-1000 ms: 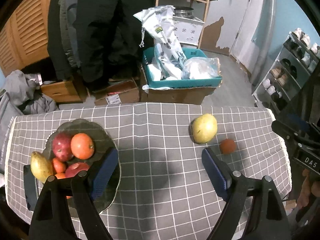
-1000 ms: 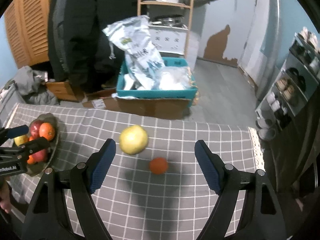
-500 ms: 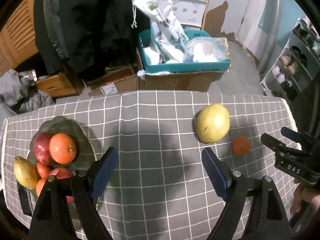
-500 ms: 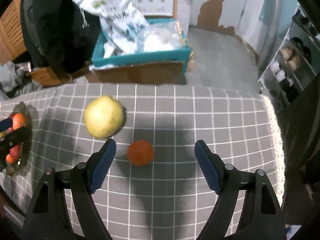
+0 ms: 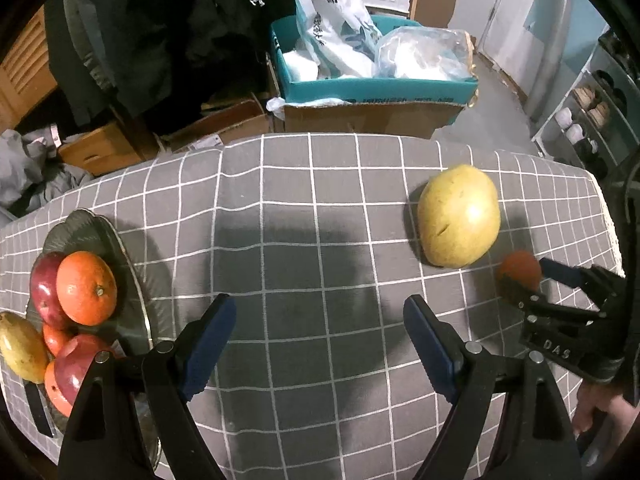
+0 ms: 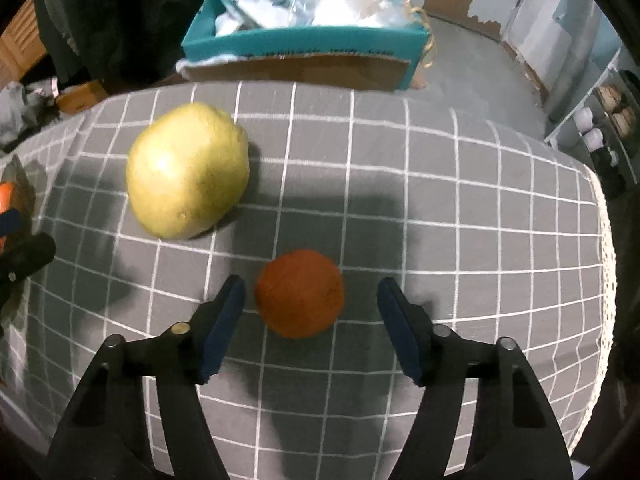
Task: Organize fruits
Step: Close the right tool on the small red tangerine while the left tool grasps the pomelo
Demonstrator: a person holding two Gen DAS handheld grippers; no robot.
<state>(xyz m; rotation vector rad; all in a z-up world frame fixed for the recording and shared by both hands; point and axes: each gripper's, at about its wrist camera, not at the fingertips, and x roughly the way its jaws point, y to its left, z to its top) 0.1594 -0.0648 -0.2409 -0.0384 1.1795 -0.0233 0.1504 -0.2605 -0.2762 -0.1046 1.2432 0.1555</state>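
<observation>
A table with a grey cloth marked in white squares fills both views, and behind its far edge sits a blue box stuffed with plastic bags. A small orange fruit lies near the right end of the table. The right gripper points down over it with one blue pad on each side, and its jaws are closing, but the pads do not touch the fruit yet. Just beside it, toward the far edge, lies a big yellow-green fruit. The left gripper hangs over the bare middle of the cloth, its jaws wide apart with nothing between them. At the left end sits a dark glass plate piled with an orange, red apples and a yellow pear.
</observation>
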